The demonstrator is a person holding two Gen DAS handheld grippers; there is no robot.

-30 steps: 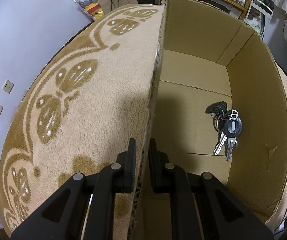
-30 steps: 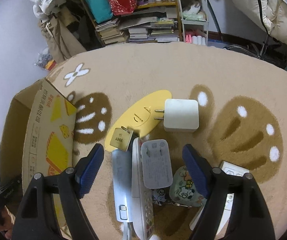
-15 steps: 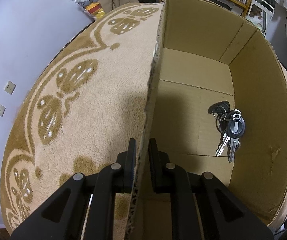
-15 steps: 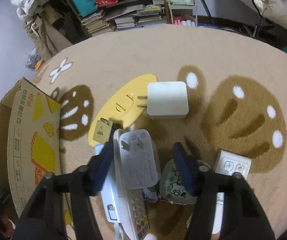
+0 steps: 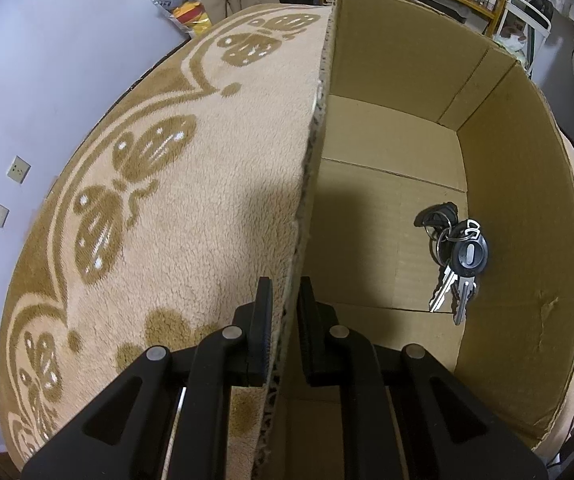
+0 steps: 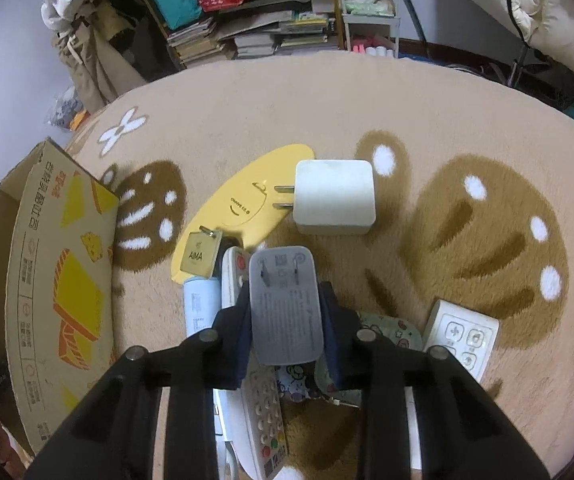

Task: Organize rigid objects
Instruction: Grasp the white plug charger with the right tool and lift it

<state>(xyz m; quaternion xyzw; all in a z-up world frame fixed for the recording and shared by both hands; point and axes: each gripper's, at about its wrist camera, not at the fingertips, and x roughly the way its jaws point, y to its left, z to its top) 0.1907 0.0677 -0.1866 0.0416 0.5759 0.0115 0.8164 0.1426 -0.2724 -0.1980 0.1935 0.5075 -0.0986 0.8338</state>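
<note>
Right claw (image 6: 287,316) is squeezed shut on the grey charger (image 6: 285,308), one blue finger pressing each long side. The charger's long side points straight ahead, away from the hand, and its flat face with the two metal prongs looks up. Under it and around it lies the pile on the rug (image 6: 467,128): a white remote with buttons (image 6: 263,416), a yellow flat thing (image 6: 247,208), a white square plug (image 6: 335,196), a small tag that says AIMA (image 6: 199,254) and a white switch pad (image 6: 463,338).

The cardboard box (image 6: 59,280) sits to the left of this claw, well apart from the pile. So the charger has to go up and then left to get over the box's rim (that is my guess for the next move). I cannot tell if the charger is lifted off the remote yet or only touching it.

Left claw (image 5: 285,320) is pinched on the near wall of the box, one finger outside on the rug side and one finger inside. It looks like it is holding the box steady. Inside, a bunch of keys (image 5: 453,256) lies on the box floor near the right wall. The middle of the floor is bare, so the charger could drop there without hitting the keys.
</note>
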